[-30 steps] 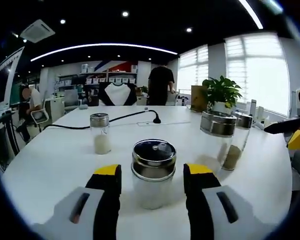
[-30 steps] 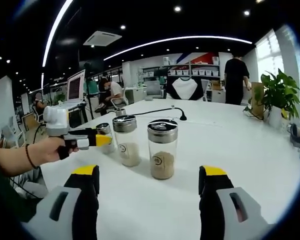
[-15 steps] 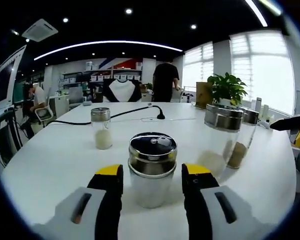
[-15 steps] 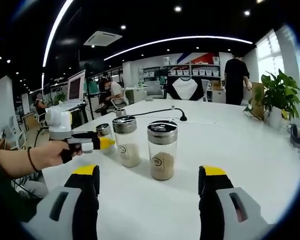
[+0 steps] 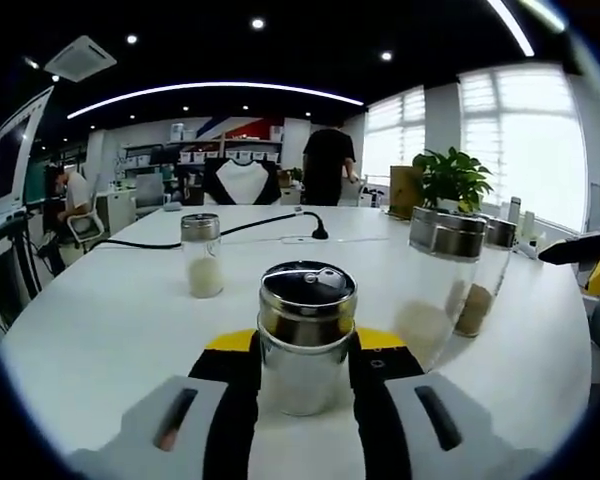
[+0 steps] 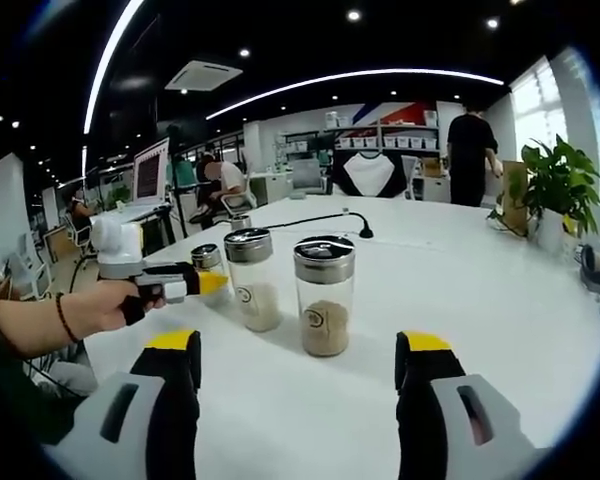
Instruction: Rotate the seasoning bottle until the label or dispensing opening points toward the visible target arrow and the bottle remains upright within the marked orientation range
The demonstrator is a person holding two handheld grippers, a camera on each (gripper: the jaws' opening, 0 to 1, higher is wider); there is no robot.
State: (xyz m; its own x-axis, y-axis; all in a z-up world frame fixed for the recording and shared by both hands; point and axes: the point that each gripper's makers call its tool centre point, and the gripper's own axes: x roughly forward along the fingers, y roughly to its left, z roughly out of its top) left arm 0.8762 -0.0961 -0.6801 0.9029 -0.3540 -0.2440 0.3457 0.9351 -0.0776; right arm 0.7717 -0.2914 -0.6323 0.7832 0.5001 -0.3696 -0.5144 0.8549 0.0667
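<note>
A glass seasoning bottle (image 5: 305, 345) with a steel shaker lid stands upright on the white table (image 5: 100, 330). My left gripper (image 5: 305, 350) is shut on it, one yellow-tipped jaw pressed to each side. In the right gripper view a hand holds that left gripper (image 6: 212, 283) at the left, against the same small bottle (image 6: 207, 258). My right gripper (image 6: 298, 350) stands open low over the table, nothing between its jaws, short of a bottle of brown seasoning (image 6: 324, 297). I can make out no arrow mark.
A pale-filled bottle (image 6: 251, 280) stands beside the brown one; both show at the right as bottles (image 5: 435, 285). A small bottle (image 5: 202, 257) stands farther back left. A black cable (image 5: 270, 227) and a potted plant (image 5: 450, 180) sit at the back. People are beyond the table.
My left gripper's jaws have drawn in from either side of the steel-lidded bottle and now clamp it. The right gripper has stayed open and still.
</note>
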